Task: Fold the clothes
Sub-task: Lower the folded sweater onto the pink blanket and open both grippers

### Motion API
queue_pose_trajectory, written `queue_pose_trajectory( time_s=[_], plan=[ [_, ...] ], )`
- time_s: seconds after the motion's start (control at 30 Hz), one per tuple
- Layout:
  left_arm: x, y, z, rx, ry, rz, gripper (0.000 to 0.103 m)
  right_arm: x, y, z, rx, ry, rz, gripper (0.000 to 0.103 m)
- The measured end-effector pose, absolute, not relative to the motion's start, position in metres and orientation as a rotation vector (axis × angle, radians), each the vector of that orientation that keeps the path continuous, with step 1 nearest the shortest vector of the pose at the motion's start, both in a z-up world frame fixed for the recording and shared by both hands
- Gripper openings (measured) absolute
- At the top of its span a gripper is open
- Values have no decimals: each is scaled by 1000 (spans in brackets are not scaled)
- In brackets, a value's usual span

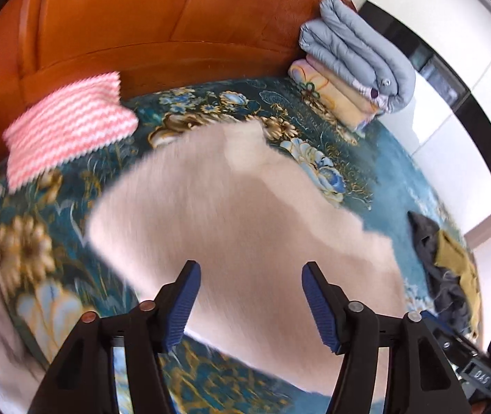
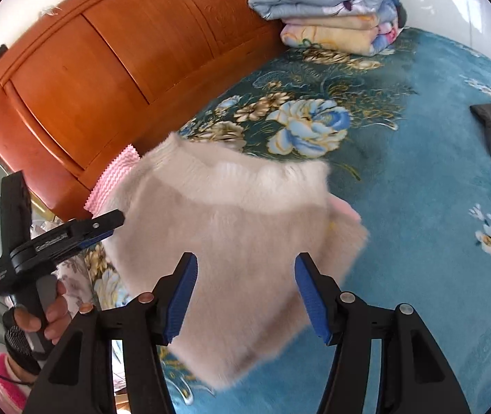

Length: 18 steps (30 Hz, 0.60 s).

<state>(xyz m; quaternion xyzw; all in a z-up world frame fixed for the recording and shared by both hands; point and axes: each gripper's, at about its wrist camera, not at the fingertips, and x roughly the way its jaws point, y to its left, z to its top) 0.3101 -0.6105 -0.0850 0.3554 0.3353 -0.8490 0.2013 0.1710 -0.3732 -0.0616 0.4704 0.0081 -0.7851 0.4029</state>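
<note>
A: Foreground, left wrist view: the left hand-held gripper [image 1: 250, 296], jaws spread with nothing between the pads, hangs above a fluffy cream sweater [image 1: 231, 207] lying on the bed's floral teal blanket [image 1: 376, 179].

B: Right wrist view: the right hand-held gripper [image 2: 245, 291] is likewise released and empty over the same sweater, whose ribbed edge [image 2: 238, 172] faces the headboard. A person's hand [image 2: 43, 314] grips the other tool's handle at left.

A: Best practice, arguably: pinch one edge with each gripper, lift evenly, and fold straight so the pile does not bunch.

B: Farther back: a pink zigzag cloth [image 1: 69, 127], a dark crumpled garment [image 1: 442, 269] off to the right, and stacked quilts [image 1: 356, 58] against the wooden headboard [image 1: 142, 27].
</note>
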Motion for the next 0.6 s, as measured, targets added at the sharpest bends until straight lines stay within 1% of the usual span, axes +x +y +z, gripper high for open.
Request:
queue_pose_trajectory(
  time_s=[0.1, 0.17, 0.23, 0.27, 0.3, 0.33, 0.37, 0.4, 0.6],
  plan=[
    [319, -582, -97, 972, 963, -2325, 72, 179, -357, -72, 1210, 21, -1988, 60],
    [324, -560, -106, 959, 965, -2306, 77, 184, -347, -81, 1225, 36, -1992, 60],
    [329, -539, -116, 944, 958, -2283, 86, 188, -338, -90, 1239, 56, -1998, 60],
    [332, -529, -121, 926, 949, -2267, 88, 189, -334, -94, 1245, 62, -2004, 61],
    [335, -519, -125, 909, 940, -2250, 96, 190, -330, -99, 1254, 69, -2012, 63],
    [339, -510, -130, 886, 938, -2227, 103, 191, -326, -103, 1255, 70, -2019, 73],
    [341, -503, -133, 867, 936, -2207, 103, 191, -322, -107, 1253, 69, -2025, 78],
    [343, -495, -137, 859, 915, -2193, 103, 192, -320, -111, 1250, 71, -2029, 78],
    [336, -458, -163, 965, 763, -2136, 103, 194, -315, -137, 1239, 138, -2037, 78]
  ],
)
